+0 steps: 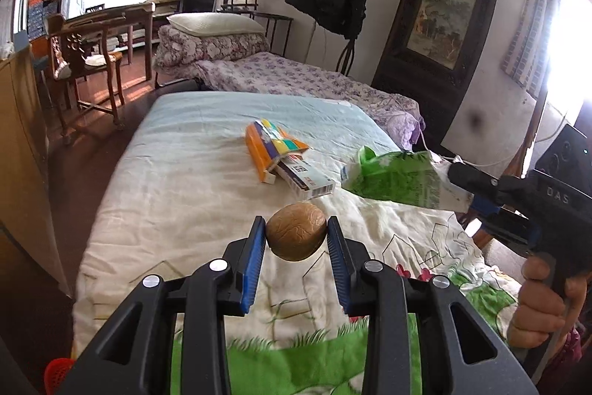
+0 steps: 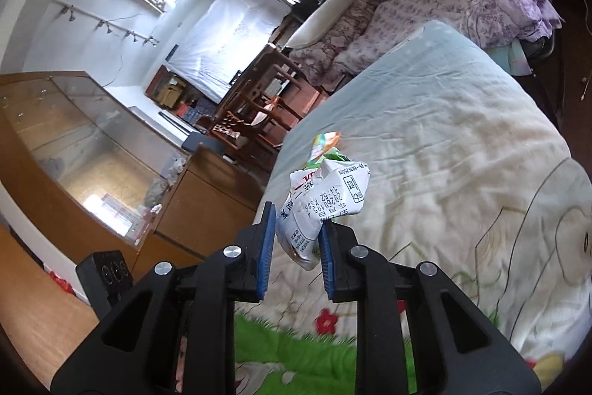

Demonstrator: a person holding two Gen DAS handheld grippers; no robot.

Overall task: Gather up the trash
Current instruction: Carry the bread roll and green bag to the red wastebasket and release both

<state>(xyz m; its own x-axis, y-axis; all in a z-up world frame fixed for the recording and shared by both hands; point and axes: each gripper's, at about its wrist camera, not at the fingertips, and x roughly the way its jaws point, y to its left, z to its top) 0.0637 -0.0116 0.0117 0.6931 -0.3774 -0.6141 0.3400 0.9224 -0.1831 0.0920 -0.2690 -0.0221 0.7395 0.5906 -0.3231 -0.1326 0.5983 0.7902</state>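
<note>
bed: quilt-covered bed [image 1: 192, 173] fills both views, cartoon print with green grass at the near end, pale blue at the far end
second bed: purple floral bed [image 1: 296, 80] beyond it, pillow [image 1: 214, 23] on folded bedding at its far left
cabinet: wood and glass cabinet [image 2: 74, 143] left of the bed, seen well only in the right wrist view; contents too blurred to tell
boxes: orange box [image 1: 259, 154] lying mid-bed, open at its near end, with a white barcode box [image 1: 307, 178] just beside that end; whether it sticks out of the orange box cannot be told; left wrist view only
carton: crushed green and white carton [image 1: 392, 178] held off the quilt at right; right wrist view shows its white printed bottom
brown thing: round wrinkled brown thing [image 1: 296, 232], near centre, off the quilt; left wrist view only
left tool: left tool [image 1: 296, 236] pinching the brown thing between the blue pads
right tool: right tool [image 2: 298, 239] pinching the carton's bottom, pads pressing on it; a person's hand [image 1: 544, 302] grips its handle, left wrist view only
basket: red mesh basket [image 1: 57, 372], edge only, near left corner, contents hidden
</note>
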